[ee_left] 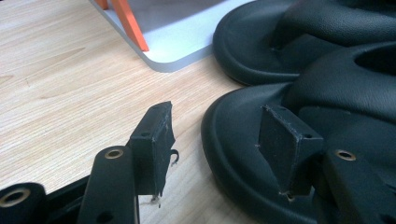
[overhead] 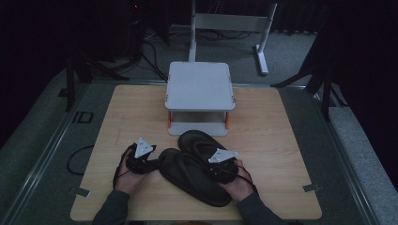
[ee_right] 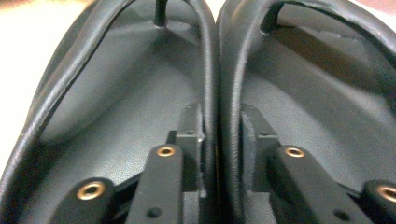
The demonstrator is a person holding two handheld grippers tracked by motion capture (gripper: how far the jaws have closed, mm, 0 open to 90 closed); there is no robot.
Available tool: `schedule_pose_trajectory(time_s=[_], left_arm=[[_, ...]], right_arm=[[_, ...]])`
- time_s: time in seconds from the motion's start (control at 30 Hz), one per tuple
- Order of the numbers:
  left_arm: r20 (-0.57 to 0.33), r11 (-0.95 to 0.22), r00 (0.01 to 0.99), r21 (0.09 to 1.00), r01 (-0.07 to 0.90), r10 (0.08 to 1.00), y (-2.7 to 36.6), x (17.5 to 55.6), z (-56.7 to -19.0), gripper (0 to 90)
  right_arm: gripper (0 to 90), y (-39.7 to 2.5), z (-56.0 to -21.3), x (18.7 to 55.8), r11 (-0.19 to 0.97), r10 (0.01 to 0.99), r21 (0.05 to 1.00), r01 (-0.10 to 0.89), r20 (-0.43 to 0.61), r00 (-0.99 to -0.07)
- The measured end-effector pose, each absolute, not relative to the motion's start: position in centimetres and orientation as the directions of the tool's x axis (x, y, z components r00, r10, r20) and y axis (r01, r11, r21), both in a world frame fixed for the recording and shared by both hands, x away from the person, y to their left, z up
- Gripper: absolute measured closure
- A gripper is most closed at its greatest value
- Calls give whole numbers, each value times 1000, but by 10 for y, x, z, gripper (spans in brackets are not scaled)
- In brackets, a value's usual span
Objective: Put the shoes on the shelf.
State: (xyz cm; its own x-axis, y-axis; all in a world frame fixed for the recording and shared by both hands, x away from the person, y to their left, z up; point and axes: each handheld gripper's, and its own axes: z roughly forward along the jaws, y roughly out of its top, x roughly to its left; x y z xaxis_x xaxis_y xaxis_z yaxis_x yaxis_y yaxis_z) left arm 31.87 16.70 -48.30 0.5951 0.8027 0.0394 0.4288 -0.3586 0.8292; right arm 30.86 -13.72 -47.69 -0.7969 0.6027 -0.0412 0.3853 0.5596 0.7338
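Black rubber everywhere at the near edge: two dark sandals lie side by side on the light wood desk (overhead: 122, 112), near sandal (overhead: 187, 180) angled toward 5 o'clock, far sandal (overhead: 199, 143) just behind it and touching it. Right gripper (overhead: 220, 168) sits over the sandals, held by the right hand (overhead: 238, 185); in the right gripper view its fingers (ee_right: 191, 135) are nearly closed, pinching the two adjoining straps (ee_right: 217, 88) of both sandals together between them. Left gripper (overhead: 149, 164), in the left hand (overhead: 126, 176), is at 9 o'clock of the near sandal; its fingers (ee_left: 152, 144) stand wide apart, gripping nothing, one over bare desk, the other over the sandal's rim. Farther off at 12 o'clock stands a grey two-tier shelf (overhead: 200, 86) with orange posts (ee_left: 130, 23), just beyond the far sandal.
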Motion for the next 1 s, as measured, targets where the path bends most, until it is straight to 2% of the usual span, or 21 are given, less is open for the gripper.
schedule_pose_trajectory(time_s=[0.5, 1.0], left_arm=[[37, -324, 561, 847, 421, 827, 179, 315, -478, 448], [33, -318, 555, 847, 425, 831, 180, 315, -479, 449]], right_arm=[[753, -133, -470, 311, 499, 677, 747, 438, -20, -736], [752, -132, -456, 341, 397, 761, 776, 490, 20, -648]])
